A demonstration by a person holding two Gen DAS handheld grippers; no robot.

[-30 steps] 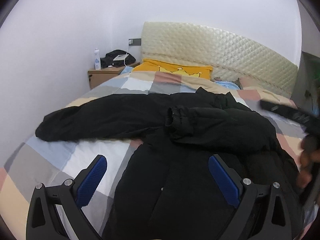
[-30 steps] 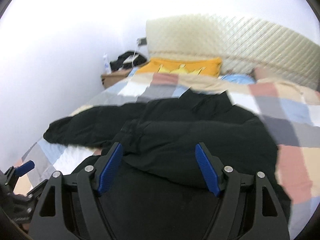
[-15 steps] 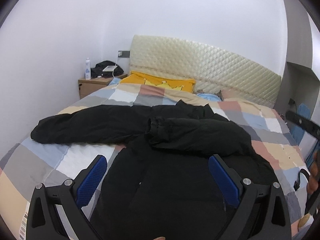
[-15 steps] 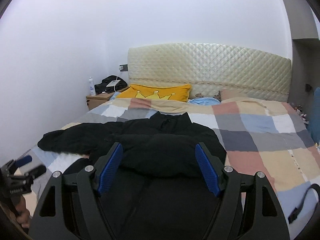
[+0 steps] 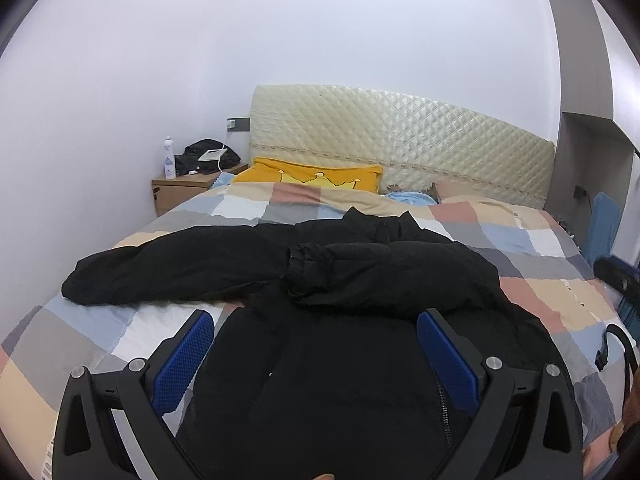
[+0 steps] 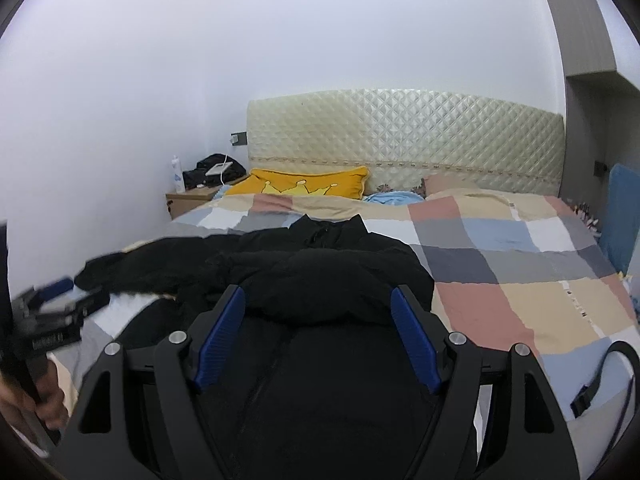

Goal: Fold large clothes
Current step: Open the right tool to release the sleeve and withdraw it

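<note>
A large black padded jacket (image 5: 340, 368) lies front up on the checked bed, collar toward the headboard. One sleeve (image 5: 380, 276) is folded across the chest; the other sleeve (image 5: 176, 268) stretches out to the left. My left gripper (image 5: 316, 356) is open and empty, held above the jacket's lower body. My right gripper (image 6: 318, 338) is open and empty too, above the jacket (image 6: 332, 380) near its middle. The left gripper (image 6: 52, 308) also shows at the left edge of the right wrist view, blurred.
The bed has a checked quilt (image 5: 532, 252), a yellow pillow (image 5: 316, 174) and a quilted headboard (image 5: 400, 132). A wooden nightstand (image 5: 180, 192) with a bottle and dark items stands far left. A black strap (image 6: 600, 380) lies at the quilt's right edge.
Both grippers have pulled back and risen away from the jacket, so more of the bed and wall shows. Both stay open. The jacket has not moved.
</note>
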